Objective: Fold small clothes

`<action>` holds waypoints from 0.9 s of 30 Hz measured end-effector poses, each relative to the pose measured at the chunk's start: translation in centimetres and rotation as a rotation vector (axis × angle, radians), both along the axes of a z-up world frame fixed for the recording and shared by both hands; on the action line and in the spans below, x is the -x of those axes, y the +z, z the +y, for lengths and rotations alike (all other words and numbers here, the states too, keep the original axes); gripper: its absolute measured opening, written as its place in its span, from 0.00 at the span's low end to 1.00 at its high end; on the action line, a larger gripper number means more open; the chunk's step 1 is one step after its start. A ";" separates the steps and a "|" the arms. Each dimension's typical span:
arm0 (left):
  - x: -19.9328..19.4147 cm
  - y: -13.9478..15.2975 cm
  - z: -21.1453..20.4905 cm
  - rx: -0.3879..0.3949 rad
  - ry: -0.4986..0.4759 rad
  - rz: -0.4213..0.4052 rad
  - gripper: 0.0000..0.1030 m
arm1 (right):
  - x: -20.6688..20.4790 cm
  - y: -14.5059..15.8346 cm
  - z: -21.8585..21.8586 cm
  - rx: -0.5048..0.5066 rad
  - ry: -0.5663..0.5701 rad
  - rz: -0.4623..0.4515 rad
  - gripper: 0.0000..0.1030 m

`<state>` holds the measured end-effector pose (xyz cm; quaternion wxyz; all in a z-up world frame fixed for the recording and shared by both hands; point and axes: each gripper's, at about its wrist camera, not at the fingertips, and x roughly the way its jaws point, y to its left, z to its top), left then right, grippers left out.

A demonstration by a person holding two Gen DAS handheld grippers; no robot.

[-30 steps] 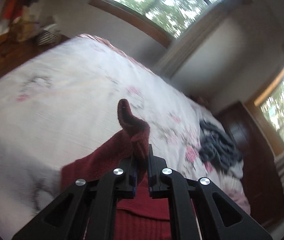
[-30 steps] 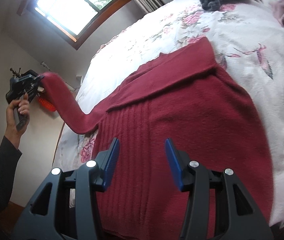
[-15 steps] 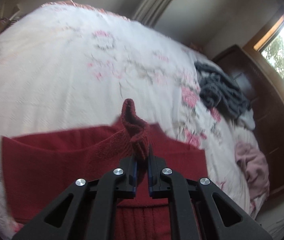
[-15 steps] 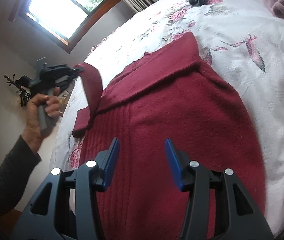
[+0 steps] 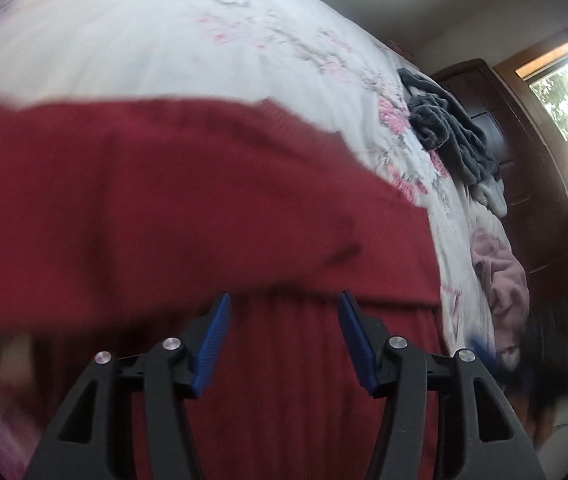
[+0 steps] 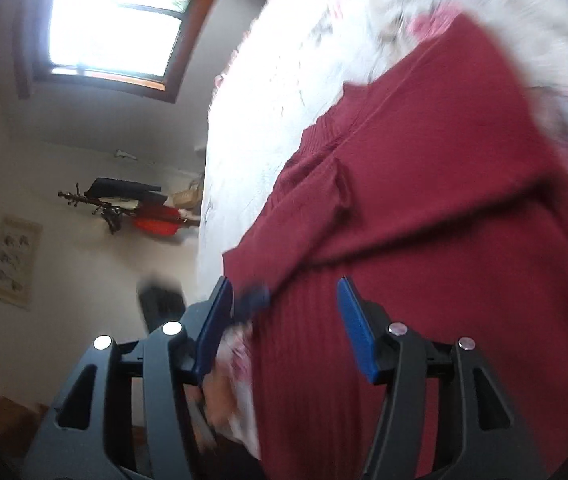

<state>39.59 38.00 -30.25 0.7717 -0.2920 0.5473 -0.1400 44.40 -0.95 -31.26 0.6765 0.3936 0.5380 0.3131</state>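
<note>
A dark red knit sweater lies on the white floral bedspread. Its sleeve is folded across the body, as a band running left to right in the left wrist view. My left gripper hangs open just above the ribbed hem area, with nothing between its blue pads. In the right wrist view the same sweater fills the right side, with the folded sleeve over it. My right gripper is open above the sweater's lower left edge. Both views are motion-blurred.
A dark grey garment and a pink one lie on the far right of the bed. A dark wooden wardrobe stands behind them. A coat rack and a window are on the wall left of the bed.
My left gripper carried the sleeve cuff over the sweater body, then opened and let it go; the sleeve now lies folded across. My right gripper moved closer to the sweater's edge, still open.
</note>
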 end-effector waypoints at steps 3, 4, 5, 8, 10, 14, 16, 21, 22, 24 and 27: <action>3.6 -0.6 1.1 0.020 0.024 0.036 0.61 | -5.2 -3.1 2.5 -0.031 0.029 0.121 0.48; 4.9 -0.9 1.4 0.028 0.034 0.046 0.61 | -6.5 -4.0 3.2 -0.019 0.030 0.151 0.47; 5.4 -1.1 1.6 0.034 0.037 0.051 0.62 | -7.6 -4.9 4.1 0.018 0.039 0.172 0.47; 7.0 -2.3 2.3 0.071 0.058 0.079 0.63 | -9.1 -7.1 5.8 0.098 0.065 0.236 0.47; 7.2 -3.2 2.7 0.106 0.065 0.095 0.63 | -9.2 -7.3 6.3 0.174 0.060 0.236 0.38; 7.2 -4.4 3.4 0.172 0.091 0.114 0.64 | -8.9 -6.5 6.7 0.190 0.043 0.221 0.40; 7.2 -4.7 3.6 0.184 0.095 0.121 0.65 | -9.3 -6.6 7.2 0.174 0.050 0.238 0.40; 7.7 -4.6 3.8 0.189 0.097 0.126 0.65 | -10.5 -6.5 9.2 0.202 0.061 0.240 0.20; 7.6 -4.6 3.8 0.193 0.099 0.131 0.65 | -10.7 -6.0 9.4 0.225 0.064 0.224 0.07; 7.4 -4.6 3.8 0.195 0.100 0.139 0.65 | -10.8 -4.2 9.3 0.244 0.058 0.170 0.06; 7.1 -4.7 3.7 0.190 0.097 0.138 0.65 | -10.5 0.1 7.8 0.279 0.032 0.054 0.05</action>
